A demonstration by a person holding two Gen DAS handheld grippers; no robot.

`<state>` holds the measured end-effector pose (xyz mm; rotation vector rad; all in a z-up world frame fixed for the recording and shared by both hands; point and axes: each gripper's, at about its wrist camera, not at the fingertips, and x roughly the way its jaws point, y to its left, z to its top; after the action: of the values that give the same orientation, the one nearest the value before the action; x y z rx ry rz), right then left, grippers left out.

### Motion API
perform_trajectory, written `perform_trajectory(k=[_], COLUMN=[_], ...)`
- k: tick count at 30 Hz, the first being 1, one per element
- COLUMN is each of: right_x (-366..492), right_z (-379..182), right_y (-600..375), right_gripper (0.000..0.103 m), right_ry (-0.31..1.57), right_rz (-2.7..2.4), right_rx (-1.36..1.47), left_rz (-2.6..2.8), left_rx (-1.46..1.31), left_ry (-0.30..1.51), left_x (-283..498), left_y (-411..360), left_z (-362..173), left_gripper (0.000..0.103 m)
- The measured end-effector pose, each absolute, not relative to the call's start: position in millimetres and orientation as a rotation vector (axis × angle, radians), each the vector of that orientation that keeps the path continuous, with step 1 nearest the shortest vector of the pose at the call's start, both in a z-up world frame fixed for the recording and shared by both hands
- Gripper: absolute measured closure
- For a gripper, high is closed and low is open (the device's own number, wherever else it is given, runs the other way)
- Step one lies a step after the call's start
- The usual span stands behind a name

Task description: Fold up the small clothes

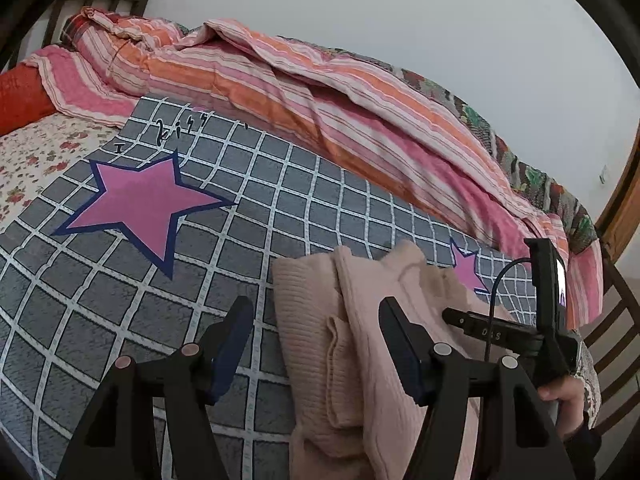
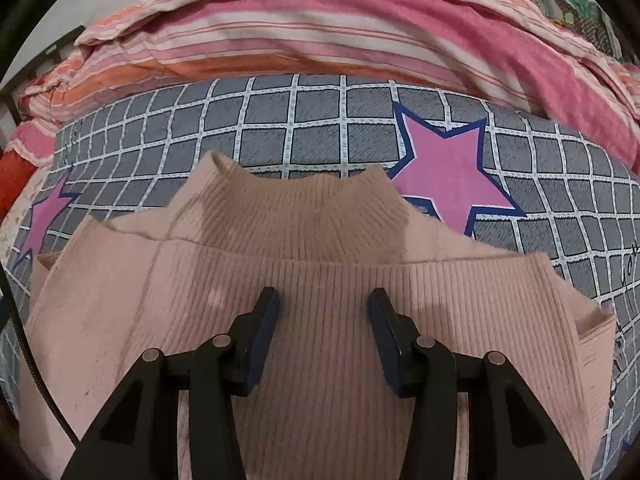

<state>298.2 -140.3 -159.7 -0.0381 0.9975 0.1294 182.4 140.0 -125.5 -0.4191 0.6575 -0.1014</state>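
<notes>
A pale pink ribbed knit sweater (image 2: 320, 280) lies folded on the grey checked blanket (image 2: 312, 136), its high collar (image 2: 296, 208) pointing away from me. My right gripper (image 2: 324, 304) hovers open over the sweater's middle, holding nothing. In the left wrist view the sweater (image 1: 360, 340) lies at the lower centre-right. My left gripper (image 1: 316, 320) is open over its left edge, one finger over the blanket (image 1: 200, 260), the other over the knit. The right gripper's body (image 1: 552, 320) and the hand holding it show at the far right.
A rumpled pink and orange striped quilt (image 1: 320, 92) lies along the far side of the bed. Pink stars (image 1: 148, 204) are printed on the blanket. A floral sheet (image 1: 36, 156) and red pillow (image 1: 20, 96) are at the left. Wooden bed rails (image 1: 616, 320) stand at the right.
</notes>
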Motion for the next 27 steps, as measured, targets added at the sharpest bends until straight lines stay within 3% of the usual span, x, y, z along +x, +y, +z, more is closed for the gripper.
perform_trajectory(k=[15,27], right_x=[180,123], right_z=[-136,-149], right_y=[-144,-129], right_gripper=[0.057,0.057], right_ry=[0.903,0.859], right_rz=[0.192,0.195], right_rx=[-0.040,-0.087], left_rz=[-0.155,-0.216], left_rx=[-0.438,-0.439], left_ry=[0.677,0.678], left_x=[154,120], left_y=[148,145], left_z=[-124,-126], left_gripper=[0.040,0.038])
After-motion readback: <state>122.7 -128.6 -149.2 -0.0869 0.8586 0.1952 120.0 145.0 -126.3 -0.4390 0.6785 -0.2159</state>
